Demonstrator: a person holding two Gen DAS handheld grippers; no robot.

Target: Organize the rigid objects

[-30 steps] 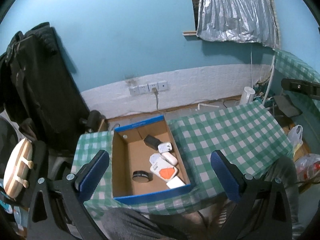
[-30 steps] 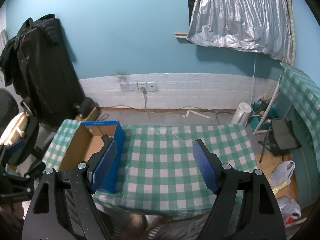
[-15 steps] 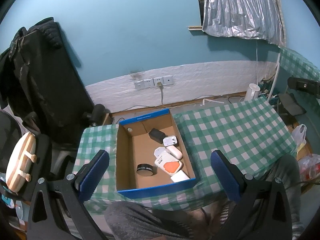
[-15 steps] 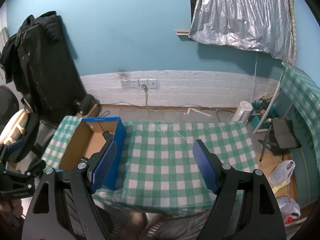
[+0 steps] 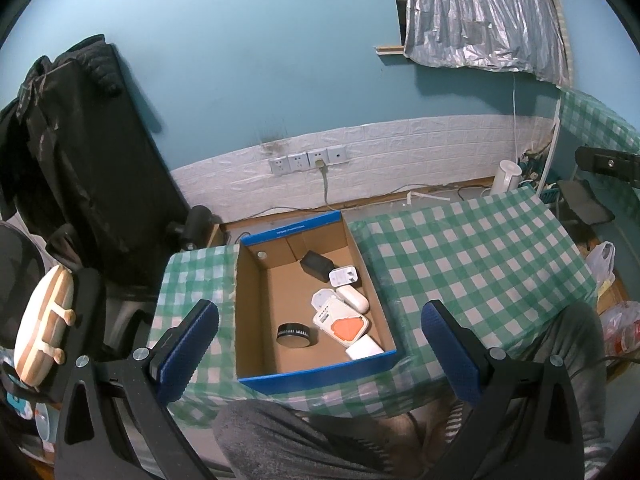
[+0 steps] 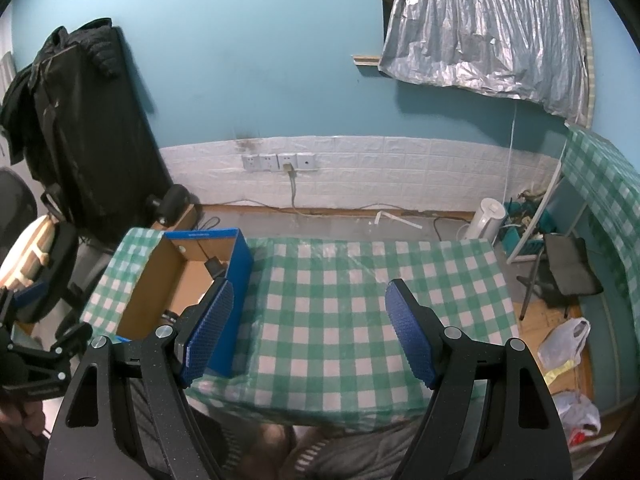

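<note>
A blue cardboard box [image 5: 316, 367] sits on the left part of the green checked table [image 5: 472, 264]. Inside lie a black round tin [image 5: 293, 335], a white device with an orange patch [image 5: 344, 323], a white case [image 5: 353, 296], a white plug adapter [image 5: 343, 277], a black charger [image 5: 316, 265] and a white block [image 5: 364, 350]. My left gripper [image 5: 320, 356] is open and empty, high above the box's near edge. My right gripper [image 6: 310, 332] is open and empty, above the table; the box [image 6: 236, 264] is at its left finger.
A black coat [image 5: 76, 160] hangs at the left wall. A chair with a wooden disc [image 5: 42, 324] stands at the left. Wall sockets [image 5: 308, 159], a white kettle [image 6: 486, 220], a folding stool [image 6: 568, 268] and plastic bags [image 6: 564, 344] are on the floor to the right.
Both grippers have risen and pulled back a little; the box and table sit slightly lower and farther in both views. Nothing was picked up or released.
</note>
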